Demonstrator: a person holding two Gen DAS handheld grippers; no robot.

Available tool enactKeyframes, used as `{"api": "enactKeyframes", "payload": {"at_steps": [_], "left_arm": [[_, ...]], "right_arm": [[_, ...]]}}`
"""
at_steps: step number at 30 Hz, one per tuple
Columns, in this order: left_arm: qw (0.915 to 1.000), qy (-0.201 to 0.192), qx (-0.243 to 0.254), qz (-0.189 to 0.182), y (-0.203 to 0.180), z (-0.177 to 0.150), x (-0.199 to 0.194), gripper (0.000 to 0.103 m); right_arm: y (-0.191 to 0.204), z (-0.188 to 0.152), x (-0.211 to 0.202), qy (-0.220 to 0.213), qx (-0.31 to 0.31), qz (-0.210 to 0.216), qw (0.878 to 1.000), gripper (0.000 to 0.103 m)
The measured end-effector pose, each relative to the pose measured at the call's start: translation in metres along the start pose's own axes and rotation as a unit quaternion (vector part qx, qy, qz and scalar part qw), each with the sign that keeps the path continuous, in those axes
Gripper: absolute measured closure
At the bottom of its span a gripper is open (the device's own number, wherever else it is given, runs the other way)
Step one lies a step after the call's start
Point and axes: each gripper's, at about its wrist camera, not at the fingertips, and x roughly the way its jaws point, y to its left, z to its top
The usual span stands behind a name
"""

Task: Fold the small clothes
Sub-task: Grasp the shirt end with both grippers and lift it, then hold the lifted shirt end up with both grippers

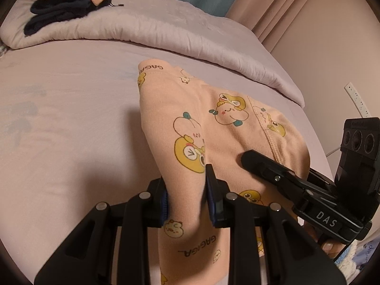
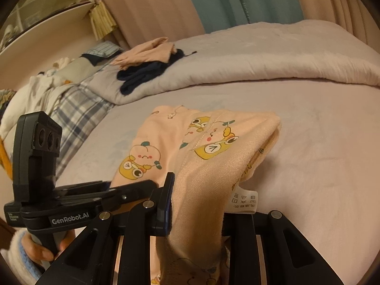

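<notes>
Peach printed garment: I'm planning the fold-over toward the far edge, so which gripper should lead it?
Neither clearly: the left gripper and right gripper both clamp the peach garment; move them together.

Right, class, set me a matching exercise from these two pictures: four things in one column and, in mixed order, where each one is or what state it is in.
Things
1. peach cartoon-print garment
2. dark navy clothes
3. white care label
4. plaid blanket

Places or states
A. hanging from the garment's edge beside the right gripper
B. on the folded quilt at the back
C. pinched by both grippers, lifted off the bed
D. at the bed's left side in the right wrist view

Pairs: 1-C, 2-B, 3-A, 4-D
</notes>
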Motion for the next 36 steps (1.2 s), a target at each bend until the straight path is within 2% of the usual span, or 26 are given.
{"api": "enactKeyframes", "payload": {"at_steps": [15,36], "left_arm": [[0.9990,-0.028,0.001,0.035,-0.006,-0.062,-0.067,0.077],[0.9966,-0.059,-0.018,0.054,0.007,-0.099,-0.119,0.077]], "right_arm": [[0.049,-0.033,-0.030,-0.001,-0.028,0.032,0.999,0.076],[0.099,-0.052,-0.041,-0.001,-0.077,0.052,0.996,0.076]]}}
